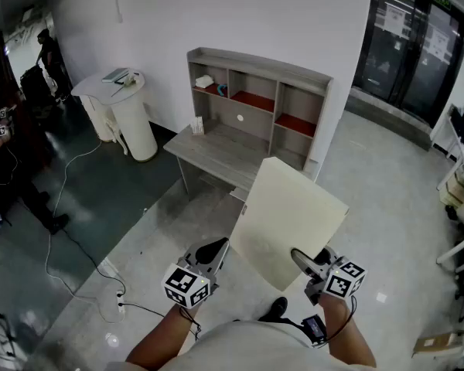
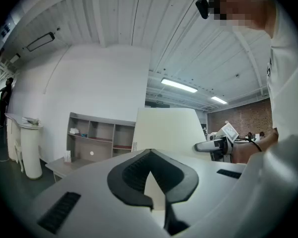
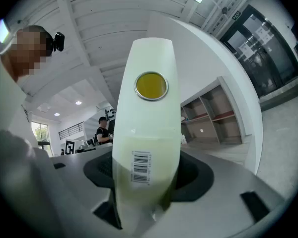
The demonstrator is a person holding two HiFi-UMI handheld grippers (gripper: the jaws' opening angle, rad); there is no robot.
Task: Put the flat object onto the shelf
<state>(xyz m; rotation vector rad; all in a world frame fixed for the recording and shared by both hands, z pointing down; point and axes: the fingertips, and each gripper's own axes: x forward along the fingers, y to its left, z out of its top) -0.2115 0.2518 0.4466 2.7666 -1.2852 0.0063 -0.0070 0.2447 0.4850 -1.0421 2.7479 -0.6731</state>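
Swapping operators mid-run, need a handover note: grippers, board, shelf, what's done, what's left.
Left gripper: closed on the flat board at its lower left corner.
Right gripper: closed on the board's lower right edge, by the barcode label.
Board: held in the air, tilted, still short of the shelf that stands on the desk by the wall.
Done: board picked up.
Left: carry it over, set it on the shelf, release.
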